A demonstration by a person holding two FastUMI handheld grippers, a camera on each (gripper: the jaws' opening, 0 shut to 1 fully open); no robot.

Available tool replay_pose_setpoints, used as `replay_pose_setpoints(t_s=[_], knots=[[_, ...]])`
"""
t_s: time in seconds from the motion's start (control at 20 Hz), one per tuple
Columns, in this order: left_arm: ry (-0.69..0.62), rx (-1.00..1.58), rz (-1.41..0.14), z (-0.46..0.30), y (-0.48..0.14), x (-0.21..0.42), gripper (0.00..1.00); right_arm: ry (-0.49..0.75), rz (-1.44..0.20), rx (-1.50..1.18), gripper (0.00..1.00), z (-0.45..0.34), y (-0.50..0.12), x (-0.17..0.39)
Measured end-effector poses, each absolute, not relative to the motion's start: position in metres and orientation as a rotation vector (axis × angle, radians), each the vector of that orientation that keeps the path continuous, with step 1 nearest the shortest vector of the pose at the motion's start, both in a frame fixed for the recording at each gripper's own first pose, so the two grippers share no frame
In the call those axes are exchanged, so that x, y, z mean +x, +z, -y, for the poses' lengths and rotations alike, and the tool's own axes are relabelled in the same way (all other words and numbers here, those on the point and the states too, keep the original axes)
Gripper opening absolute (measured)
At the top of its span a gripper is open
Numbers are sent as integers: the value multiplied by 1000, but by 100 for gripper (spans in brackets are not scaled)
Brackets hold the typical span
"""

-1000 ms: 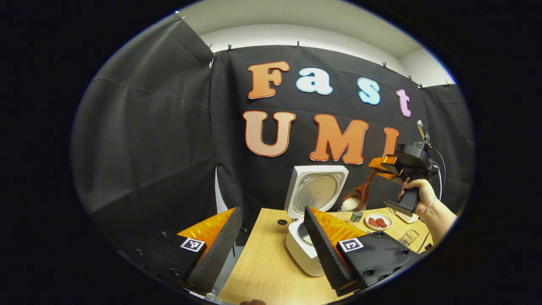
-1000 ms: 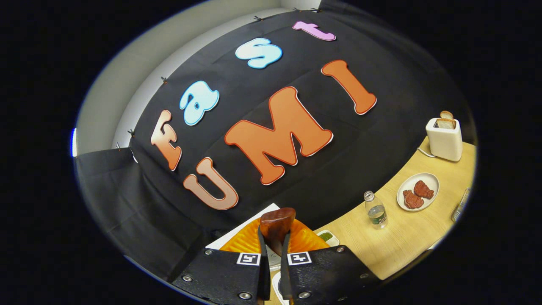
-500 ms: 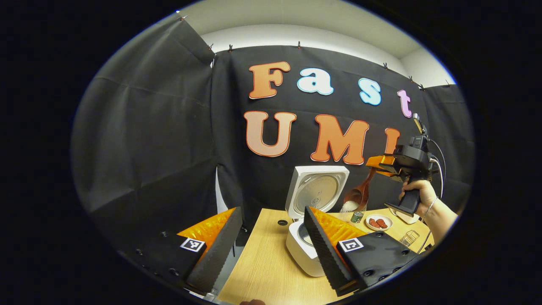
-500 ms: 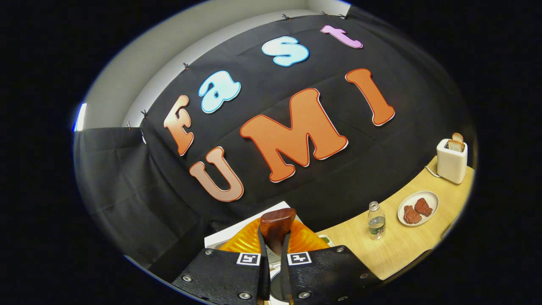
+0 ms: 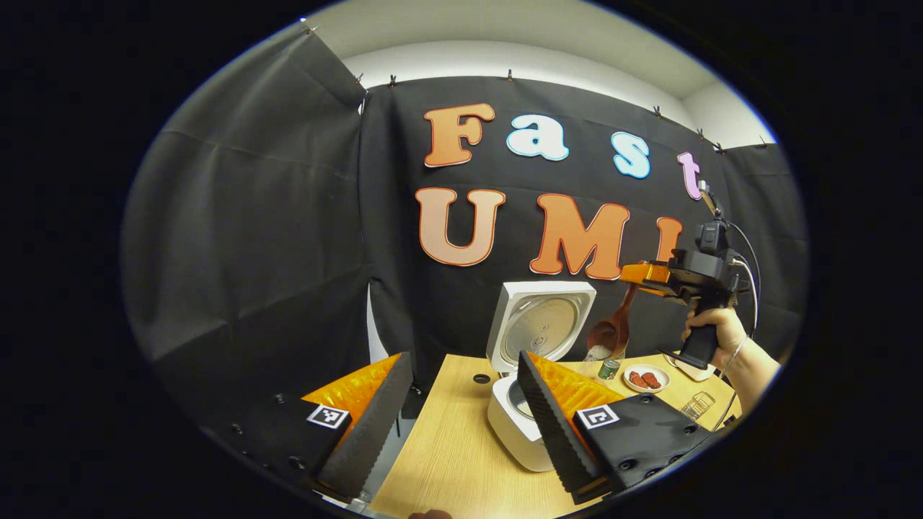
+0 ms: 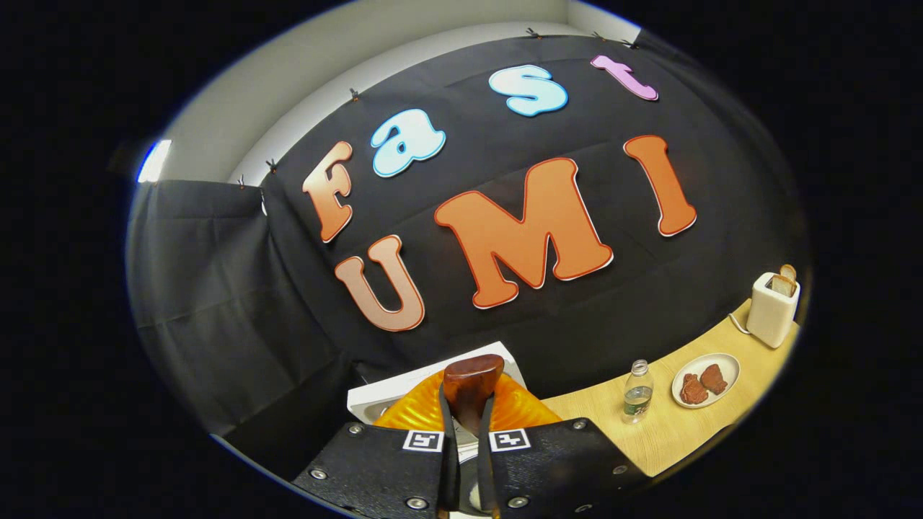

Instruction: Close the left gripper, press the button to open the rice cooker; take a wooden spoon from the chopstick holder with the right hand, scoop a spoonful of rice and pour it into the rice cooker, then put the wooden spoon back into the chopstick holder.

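We note the right gripper [image 5: 638,274], clenched on the wooden spoon [image 5: 611,333], has risen and tipped since a second ago; rice is leaving the bowl. The rice cooker [image 5: 530,375], lid open, sits at its seven o'clock. The left gripper [image 5: 461,404] hangs released.

the left gripper view looked level along the bench [image 5: 447,461] toward the back wall, from near the bench's left end, the open rice cooker [image 5: 530,360] close ahead. the right gripper view sat higher, tilted, above the cooker. both shared the bottle [image 6: 637,393] and plate [image 6: 705,380].
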State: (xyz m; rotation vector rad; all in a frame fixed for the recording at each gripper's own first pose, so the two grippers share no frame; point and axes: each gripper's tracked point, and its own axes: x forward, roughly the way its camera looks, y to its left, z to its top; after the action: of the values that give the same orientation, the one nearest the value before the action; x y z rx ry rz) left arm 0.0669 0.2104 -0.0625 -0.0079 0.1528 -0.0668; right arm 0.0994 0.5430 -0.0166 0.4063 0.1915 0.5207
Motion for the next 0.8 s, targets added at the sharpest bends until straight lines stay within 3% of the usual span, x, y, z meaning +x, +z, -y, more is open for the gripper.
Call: replay_pose_setpoints(t_s=[0.8], knots=[[-69,-24,-178,-210,-71,70,99,685,-145,89,9,-584,-42,74]])
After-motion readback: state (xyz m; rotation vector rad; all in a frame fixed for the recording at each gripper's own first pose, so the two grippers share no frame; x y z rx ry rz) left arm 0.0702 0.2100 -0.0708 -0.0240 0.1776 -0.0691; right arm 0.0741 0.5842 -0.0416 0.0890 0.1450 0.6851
